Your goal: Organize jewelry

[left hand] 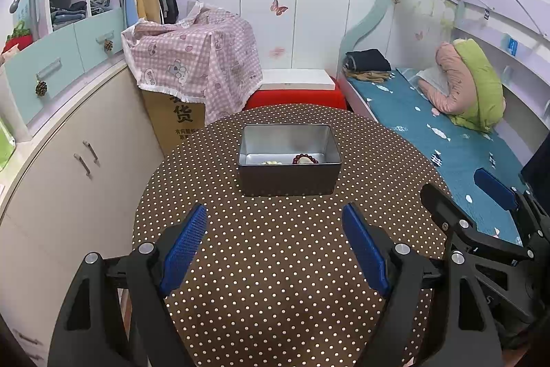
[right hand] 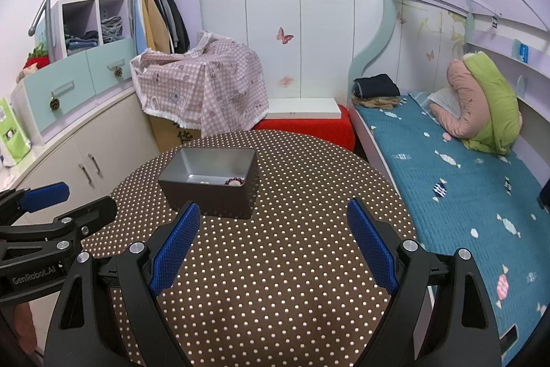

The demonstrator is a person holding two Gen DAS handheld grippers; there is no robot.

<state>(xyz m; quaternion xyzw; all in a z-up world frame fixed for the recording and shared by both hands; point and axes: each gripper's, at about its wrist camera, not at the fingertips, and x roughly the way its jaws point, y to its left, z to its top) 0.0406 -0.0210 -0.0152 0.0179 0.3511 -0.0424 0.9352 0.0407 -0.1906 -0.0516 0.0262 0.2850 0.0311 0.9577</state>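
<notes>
- Toward the far edge of the dotted surface (left hand: 275, 263), the metal box (left hand: 288, 160) is seen, with a beaded bracelet (left hand: 305, 159) inside.
- Left claw (left hand: 275, 250) and right claw (right hand: 273, 246) are held wide open, empty, over bare cloth.

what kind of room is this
Most likely a child's bedroom: a bunk bed with a candy-print blue cover, an open wardrobe of hanging clothes, and butterfly stickers on the wall.

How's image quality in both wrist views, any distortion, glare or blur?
Left wrist view: strong fisheye bending at the edges, dark corners, sharp focus, soft sheen inside the tin, faint shadow at its base on the table. Right wrist view: same bending and vignette, even light, no motion blur, bracelet small but legible.
</notes>
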